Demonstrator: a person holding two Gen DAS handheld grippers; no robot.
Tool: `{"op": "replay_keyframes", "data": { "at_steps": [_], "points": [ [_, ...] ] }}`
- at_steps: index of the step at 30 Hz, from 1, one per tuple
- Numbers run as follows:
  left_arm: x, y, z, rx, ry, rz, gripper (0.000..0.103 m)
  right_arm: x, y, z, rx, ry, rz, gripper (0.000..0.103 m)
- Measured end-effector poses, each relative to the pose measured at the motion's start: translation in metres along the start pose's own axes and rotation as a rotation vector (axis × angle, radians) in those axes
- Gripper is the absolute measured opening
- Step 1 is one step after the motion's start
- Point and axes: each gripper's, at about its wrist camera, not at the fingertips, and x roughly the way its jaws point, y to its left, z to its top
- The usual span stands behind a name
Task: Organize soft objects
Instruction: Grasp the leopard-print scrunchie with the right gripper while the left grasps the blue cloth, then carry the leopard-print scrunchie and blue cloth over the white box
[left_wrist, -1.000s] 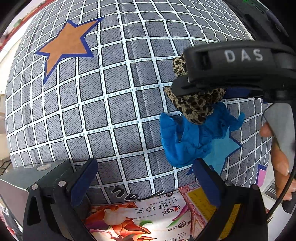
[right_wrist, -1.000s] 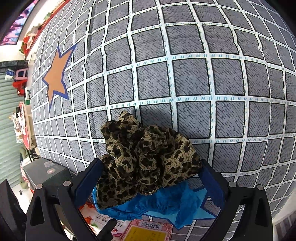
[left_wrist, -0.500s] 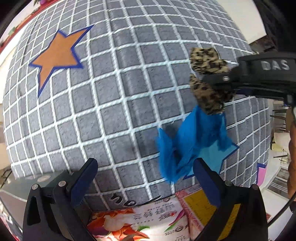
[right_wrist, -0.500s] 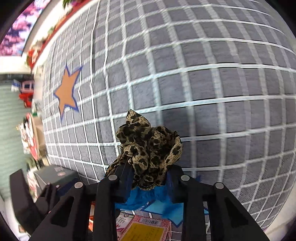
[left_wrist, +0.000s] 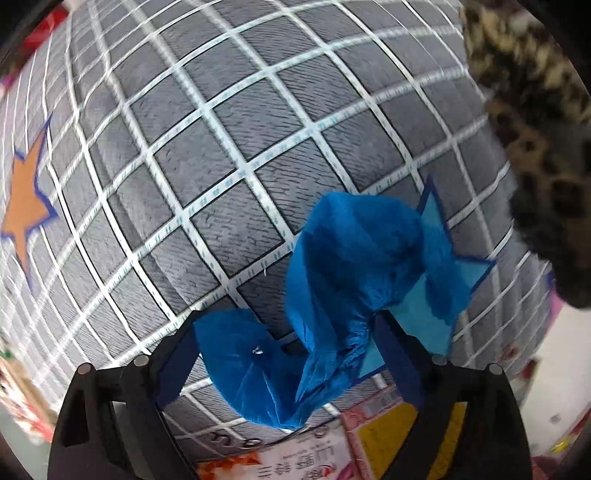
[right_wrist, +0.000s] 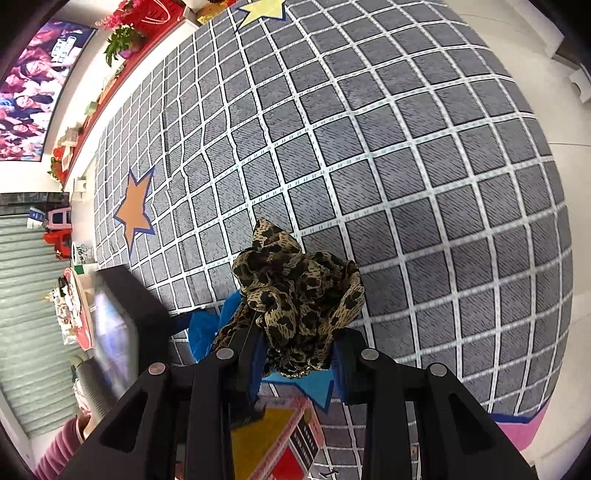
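Right wrist view: right tongs (right_wrist: 295, 363) pinching leopard-print cloth (right_wrist: 295, 291). Left tongs (left_wrist: 288, 347) spread around blue cloth (left_wrist: 332, 295) on grid-patterned carpet (left_wrist: 221, 147).

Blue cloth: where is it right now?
In the left wrist view, the blue cloth lies on the grey grid carpet between the left gripper's open fingers, partly over a blue star patch.

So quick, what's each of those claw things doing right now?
Left gripper: open around the blue cloth, not clamped.
Right gripper: shut on the leopard-print cloth.
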Motion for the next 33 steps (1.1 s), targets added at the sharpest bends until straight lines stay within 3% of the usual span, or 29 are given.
{"op": "replay_keyframes", "data": {
  "at_steps": [2,3,4,5,6,11,20,27,33],
  "points": [
    [0.000,-0.008,0.003,0.021,0.004,0.029,0.080,-0.006,0.000,-0.005,-0.002,-0.013,0.002,0.031],
    [-0.004,-0.009,0.004,0.019,-0.009,0.028,0.067,-0.008,0.000,-0.006,-0.003,-0.017,0.002,0.031],
    [-0.009,-0.010,0.006,0.013,-0.032,0.026,0.039,-0.010,0.001,-0.008,-0.002,-0.022,0.005,0.031],
    [-0.014,-0.009,0.008,0.003,-0.050,0.013,0.023,-0.012,0.002,-0.010,0.000,-0.028,0.007,0.031],
    [-0.017,-0.008,0.007,-0.021,-0.051,-0.010,0.018,-0.013,0.003,-0.013,0.000,-0.033,0.007,0.031],
    [-0.036,0.001,-0.006,-0.152,-0.164,-0.001,0.018,-0.025,0.013,-0.026,-0.022,-0.058,-0.001,0.031],
    [-0.100,0.009,-0.055,-0.257,-0.347,0.036,0.018,-0.043,0.055,-0.061,-0.114,-0.105,-0.003,0.031],
    [-0.120,0.045,-0.167,-0.311,-0.432,0.053,0.018,-0.060,0.087,-0.102,-0.191,-0.147,-0.071,0.031],
    [-0.127,0.044,-0.223,-0.337,-0.463,0.054,0.018,-0.075,0.095,-0.138,-0.200,-0.171,-0.105,0.031]
  ]
}}
